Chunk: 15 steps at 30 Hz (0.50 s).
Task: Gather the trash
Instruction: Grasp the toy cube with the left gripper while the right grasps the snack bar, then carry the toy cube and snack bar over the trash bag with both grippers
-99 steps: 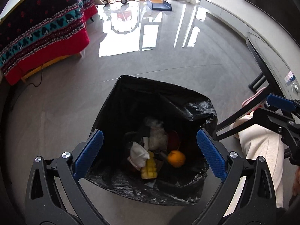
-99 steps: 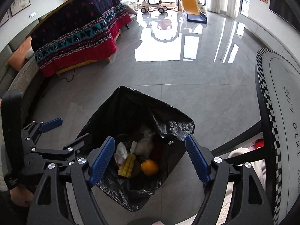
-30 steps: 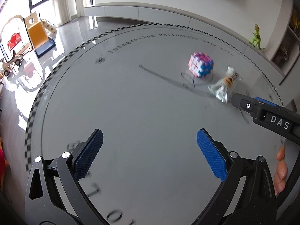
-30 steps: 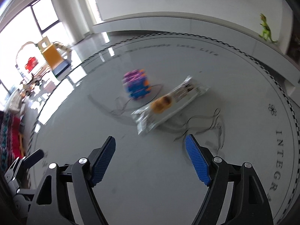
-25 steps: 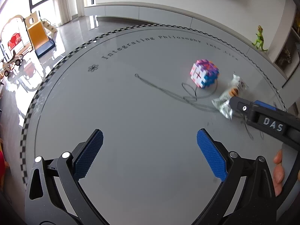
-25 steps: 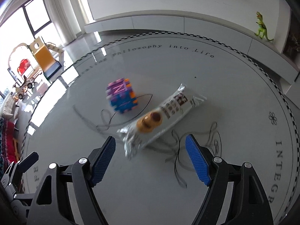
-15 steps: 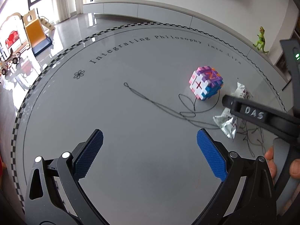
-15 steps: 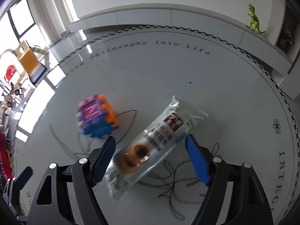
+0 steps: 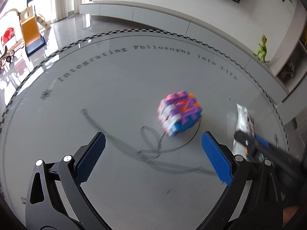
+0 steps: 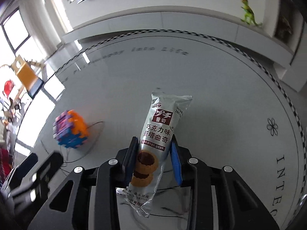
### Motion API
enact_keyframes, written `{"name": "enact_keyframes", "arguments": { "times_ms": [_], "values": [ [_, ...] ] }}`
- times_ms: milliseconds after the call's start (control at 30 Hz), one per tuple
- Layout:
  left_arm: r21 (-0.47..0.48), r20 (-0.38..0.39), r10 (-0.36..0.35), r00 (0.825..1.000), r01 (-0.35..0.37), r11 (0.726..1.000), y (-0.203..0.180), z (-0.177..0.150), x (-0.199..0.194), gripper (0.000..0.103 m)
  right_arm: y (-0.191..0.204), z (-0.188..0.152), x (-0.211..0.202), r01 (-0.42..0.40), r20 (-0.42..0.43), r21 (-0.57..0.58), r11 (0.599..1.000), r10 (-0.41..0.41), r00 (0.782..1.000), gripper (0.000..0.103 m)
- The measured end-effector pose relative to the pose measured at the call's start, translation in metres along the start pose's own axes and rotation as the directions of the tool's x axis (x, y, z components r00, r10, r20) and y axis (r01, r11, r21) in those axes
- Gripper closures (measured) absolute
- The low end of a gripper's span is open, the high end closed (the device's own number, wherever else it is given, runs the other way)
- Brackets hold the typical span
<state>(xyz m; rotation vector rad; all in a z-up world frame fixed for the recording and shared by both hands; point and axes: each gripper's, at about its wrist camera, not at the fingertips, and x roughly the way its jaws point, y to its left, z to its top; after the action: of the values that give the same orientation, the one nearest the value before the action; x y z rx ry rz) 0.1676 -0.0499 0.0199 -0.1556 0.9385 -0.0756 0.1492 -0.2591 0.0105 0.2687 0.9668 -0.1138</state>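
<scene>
A silver cookie wrapper point(image 10: 160, 134) with brown print lies on the round grey table point(image 10: 220, 95). My right gripper point(image 10: 153, 149) is shut on the wrapper's lower half, one blue pad on each side. In the left wrist view the wrapper point(image 9: 244, 120) shows at the right, partly hidden by the right gripper's arm. My left gripper point(image 9: 151, 153) is open and empty above the table, over a loose black string point(image 9: 149, 147).
A multicoloured puzzle cube point(image 9: 179, 113) stands on the table left of the wrapper; it also shows in the right wrist view point(image 10: 71, 132). A green toy dinosaur point(image 10: 248, 13) stands on the ledge behind. The table's checkered rim point(image 9: 134, 31) runs along the far side.
Both grippers swung from the black trash bag on the floor up to the table. My right gripper moved in over the wrapper and closed on it. My left gripper drifted toward the cube.
</scene>
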Motion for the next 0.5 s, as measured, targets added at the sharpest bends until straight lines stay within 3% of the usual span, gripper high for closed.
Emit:
{"name": "enact_keyframes", "arguments": {
  "times_ms": [267, 333, 367, 433, 500],
  "values": [
    [0.007, 0.051, 0.062, 0.997, -0.062, 0.998, -0.016, 0.014, 0.030, 0.008, -0.009, -0.001, -0.001, 0.003, 0.016, -0.011, 1.000, -0.002, 1.000, 0.068],
    [-0.002, 0.032, 0.043, 0.999, -0.043, 0.999, -0.015, 0.017, 0.036, 0.018, -0.010, -0.001, -0.001, 0.007, 0.023, -0.021, 1.000, -0.006, 1.000, 0.067],
    [0.008, 0.038, 0.044, 0.998, -0.045, 0.999, -0.015, 0.019, 0.036, 0.033, -0.010, -0.001, -0.001, 0.008, 0.026, -0.023, 1.000, -0.007, 1.000, 0.067],
    [0.037, 0.033, 0.048, 0.998, -0.049, 0.998, -0.016, 0.020, 0.035, 0.050, -0.009, -0.003, -0.002, 0.009, 0.027, -0.023, 1.000, -0.008, 1.000, 0.067],
    [0.041, 0.027, 0.019, 0.999, -0.020, 0.999, -0.012, 0.018, 0.032, 0.050, -0.008, -0.004, -0.003, 0.008, 0.025, -0.022, 1.000, -0.007, 1.000, 0.067]
  ]
}}
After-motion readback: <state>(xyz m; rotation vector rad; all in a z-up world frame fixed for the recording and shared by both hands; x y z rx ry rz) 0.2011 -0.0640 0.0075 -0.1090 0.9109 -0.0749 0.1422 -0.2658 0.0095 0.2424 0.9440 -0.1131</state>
